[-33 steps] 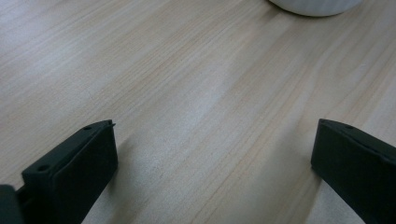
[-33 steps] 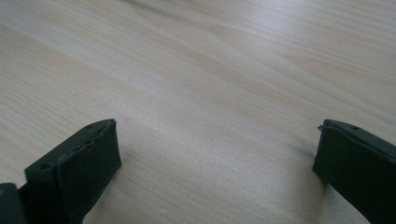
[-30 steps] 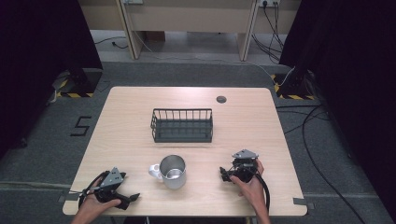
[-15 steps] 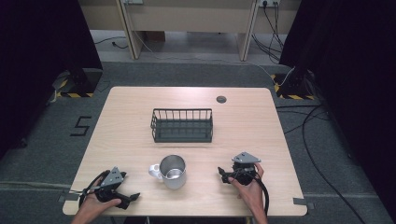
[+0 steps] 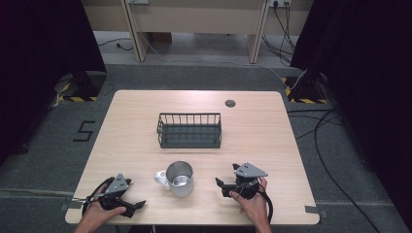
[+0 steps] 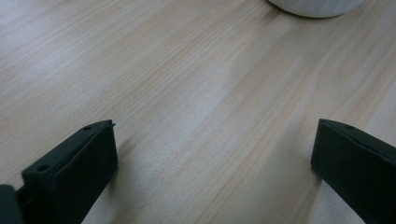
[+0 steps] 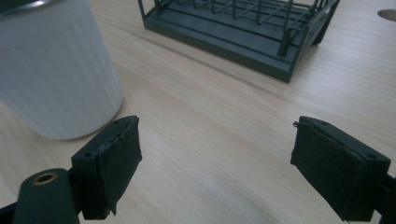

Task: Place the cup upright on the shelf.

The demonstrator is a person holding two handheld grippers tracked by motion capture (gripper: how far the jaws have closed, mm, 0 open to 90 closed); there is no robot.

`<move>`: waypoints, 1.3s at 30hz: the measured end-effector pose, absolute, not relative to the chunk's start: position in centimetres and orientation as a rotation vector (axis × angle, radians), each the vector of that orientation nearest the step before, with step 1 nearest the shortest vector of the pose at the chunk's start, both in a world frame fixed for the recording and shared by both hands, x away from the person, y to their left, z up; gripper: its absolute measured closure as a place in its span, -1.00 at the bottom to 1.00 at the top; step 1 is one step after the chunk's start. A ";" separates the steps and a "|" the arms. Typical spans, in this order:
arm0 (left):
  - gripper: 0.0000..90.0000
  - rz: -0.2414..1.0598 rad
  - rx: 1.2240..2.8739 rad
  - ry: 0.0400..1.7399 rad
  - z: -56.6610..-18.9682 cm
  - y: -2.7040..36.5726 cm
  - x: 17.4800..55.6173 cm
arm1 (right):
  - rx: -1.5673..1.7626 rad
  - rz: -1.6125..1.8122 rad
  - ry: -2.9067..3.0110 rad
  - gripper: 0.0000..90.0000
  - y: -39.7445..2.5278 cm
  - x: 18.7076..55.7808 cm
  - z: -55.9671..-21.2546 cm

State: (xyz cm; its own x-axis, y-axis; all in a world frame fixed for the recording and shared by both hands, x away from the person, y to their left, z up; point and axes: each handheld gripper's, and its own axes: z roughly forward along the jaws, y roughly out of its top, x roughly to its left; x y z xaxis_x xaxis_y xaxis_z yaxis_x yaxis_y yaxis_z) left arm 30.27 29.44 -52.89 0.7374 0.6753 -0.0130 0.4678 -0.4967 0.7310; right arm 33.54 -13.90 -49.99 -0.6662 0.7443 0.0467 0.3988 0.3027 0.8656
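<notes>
Tools rest low on the surface [image 5: 136,121], left tool [image 5: 127,206] and right tool [image 5: 224,185] both wide and empty. Mug [image 5: 179,178] stands between them, rack [image 5: 189,130] beyond. Sweeping sideways could topple the mug.

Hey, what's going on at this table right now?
A person sits at a wooden table with a claw in each hand. The left claw and the right claw are both open and low near the table's front edge, gripping nothing. Between them stands a metal mug, untouched. A dark wire basket sits farther back, apparently empty.
</notes>
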 end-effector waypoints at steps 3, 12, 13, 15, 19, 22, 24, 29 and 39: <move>-1.00 0.355 2.188 0.855 -52.9 29.4 30.3 | 1.012 1.347 2.209 -0.65 -13.6 33.2 -49.6; -1.00 0.353 2.189 0.854 -52.9 29.4 30.3 | 0.976 1.390 2.211 -0.66 -13.1 32.7 -49.1; -1.00 0.353 2.187 0.855 -52.9 29.4 30.3 | 0.970 1.397 2.211 -0.66 -13.0 32.6 -49.1; -1.00 0.351 2.186 0.855 -52.9 29.4 30.4 | 0.957 1.409 2.213 -0.66 -12.8 32.5 -49.0; -1.00 0.351 2.186 0.855 -52.9 29.4 30.4 | 0.926 1.431 2.218 -0.66 -12.4 32.2 -48.7; -1.00 0.352 2.185 0.854 -52.9 29.4 30.4 | 0.904 1.454 2.218 -0.66 -12.0 32.0 -48.4; -1.00 0.352 2.186 0.853 -52.9 29.4 30.4 | 0.883 1.466 2.225 -0.66 -11.6 31.8 -48.1; -1.00 0.352 2.186 0.852 -52.9 29.4 30.4 | 0.846 1.487 2.224 -0.66 -10.9 31.5 -47.6; -1.00 0.351 2.187 0.851 -52.9 29.4 30.5 | 0.785 1.528 2.228 -0.67 -9.5 31.3 -47.0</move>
